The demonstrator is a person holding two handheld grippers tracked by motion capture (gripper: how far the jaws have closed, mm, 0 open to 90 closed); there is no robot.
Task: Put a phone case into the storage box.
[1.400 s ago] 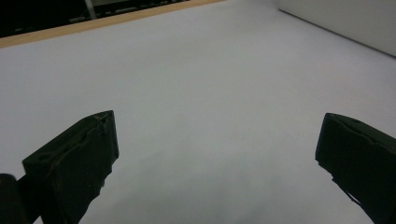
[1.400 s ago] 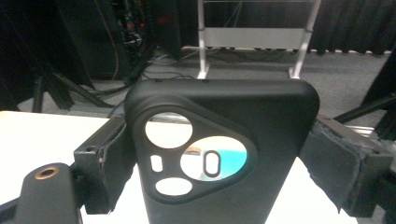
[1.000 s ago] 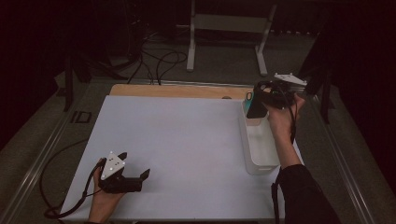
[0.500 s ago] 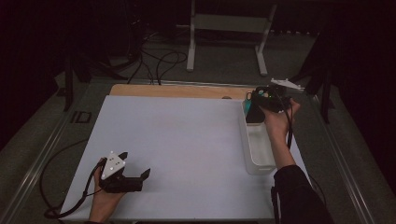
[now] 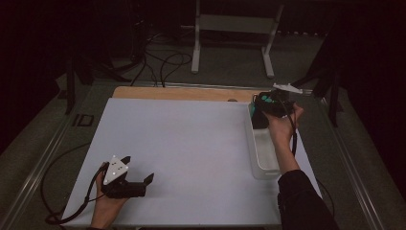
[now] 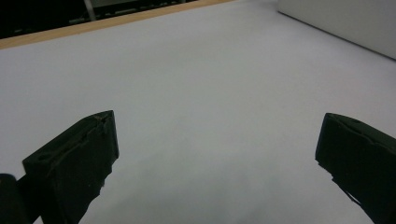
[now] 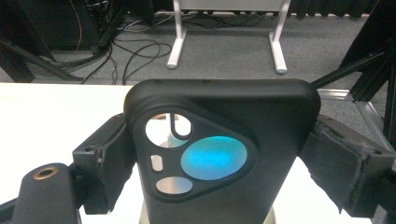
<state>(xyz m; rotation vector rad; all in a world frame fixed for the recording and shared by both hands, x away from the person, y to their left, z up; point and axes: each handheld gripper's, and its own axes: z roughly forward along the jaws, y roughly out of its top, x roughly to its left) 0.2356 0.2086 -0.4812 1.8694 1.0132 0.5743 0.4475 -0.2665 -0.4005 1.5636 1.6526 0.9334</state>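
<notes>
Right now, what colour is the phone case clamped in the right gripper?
Matte black, with cut-out camera openings; the phone case shows best in the right gripper view, clamped by the right gripper.

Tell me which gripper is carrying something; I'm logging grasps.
The right gripper, over the white bin, grips a black phone case. The left gripper sits open on the table.

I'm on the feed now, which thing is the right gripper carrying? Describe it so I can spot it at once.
Start at the white table, then go to the clear bin along its right edge. Above the bin's far end, the right gripper clamps a black phone case. It stands apart by its large triangular camera cutout with a teal patch showing through.
</notes>
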